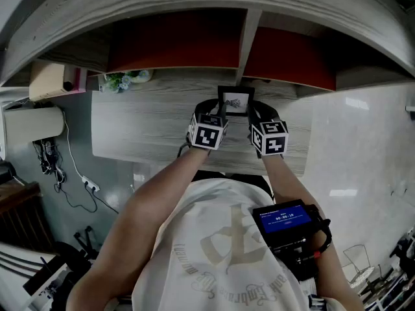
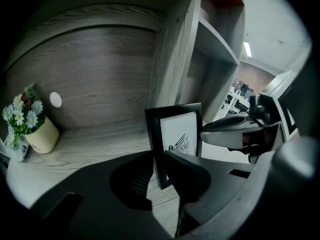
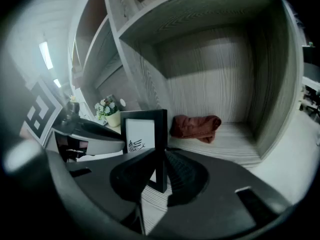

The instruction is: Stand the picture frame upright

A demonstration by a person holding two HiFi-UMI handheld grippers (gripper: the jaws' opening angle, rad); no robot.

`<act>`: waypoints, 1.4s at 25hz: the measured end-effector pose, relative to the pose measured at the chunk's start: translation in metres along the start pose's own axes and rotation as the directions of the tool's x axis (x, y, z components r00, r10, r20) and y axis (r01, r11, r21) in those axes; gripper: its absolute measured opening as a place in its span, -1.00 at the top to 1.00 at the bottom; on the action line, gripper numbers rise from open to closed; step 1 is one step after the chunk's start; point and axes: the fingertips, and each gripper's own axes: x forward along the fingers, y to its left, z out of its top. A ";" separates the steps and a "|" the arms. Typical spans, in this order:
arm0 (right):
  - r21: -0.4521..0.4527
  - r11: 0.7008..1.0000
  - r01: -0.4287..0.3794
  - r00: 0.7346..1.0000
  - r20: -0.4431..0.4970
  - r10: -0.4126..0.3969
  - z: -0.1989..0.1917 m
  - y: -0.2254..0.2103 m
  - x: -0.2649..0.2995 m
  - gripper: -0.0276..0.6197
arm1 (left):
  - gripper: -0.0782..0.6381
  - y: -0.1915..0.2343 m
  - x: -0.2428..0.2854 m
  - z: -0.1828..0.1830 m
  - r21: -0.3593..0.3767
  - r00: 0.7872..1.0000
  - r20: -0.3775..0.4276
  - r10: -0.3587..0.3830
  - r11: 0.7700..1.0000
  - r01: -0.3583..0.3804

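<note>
A black picture frame [image 1: 235, 100] with a white print stands upright on the grey wooden desk [image 1: 142, 125], just in front of the shelf divider [image 1: 249, 41]. My left gripper [image 1: 219, 112] grips the frame's left edge and my right gripper [image 1: 254, 111] grips its right edge. In the left gripper view the frame [image 2: 177, 129] rises from between the jaws of that gripper [image 2: 160, 169], which press on its side. The right gripper view likewise has the frame [image 3: 142, 129] clamped by its edge in the gripper [image 3: 159, 171]. The frame's foot rests on the desk.
A small pot of flowers [image 2: 37, 131] sits at the back left of the desk. A brown folded cloth [image 3: 196, 126] lies in the right shelf bay. The shelf unit overhangs the desk's back edge. Cables [image 1: 71, 173] hang at the left, over the floor.
</note>
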 end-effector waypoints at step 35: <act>-0.034 0.999 0.024 0.998 0.065 -0.022 0.026 -0.005 0.000 0.76 | 0.56 0.012 0.001 0.023 -0.013 1.000 0.015 0.018 1.000 -0.018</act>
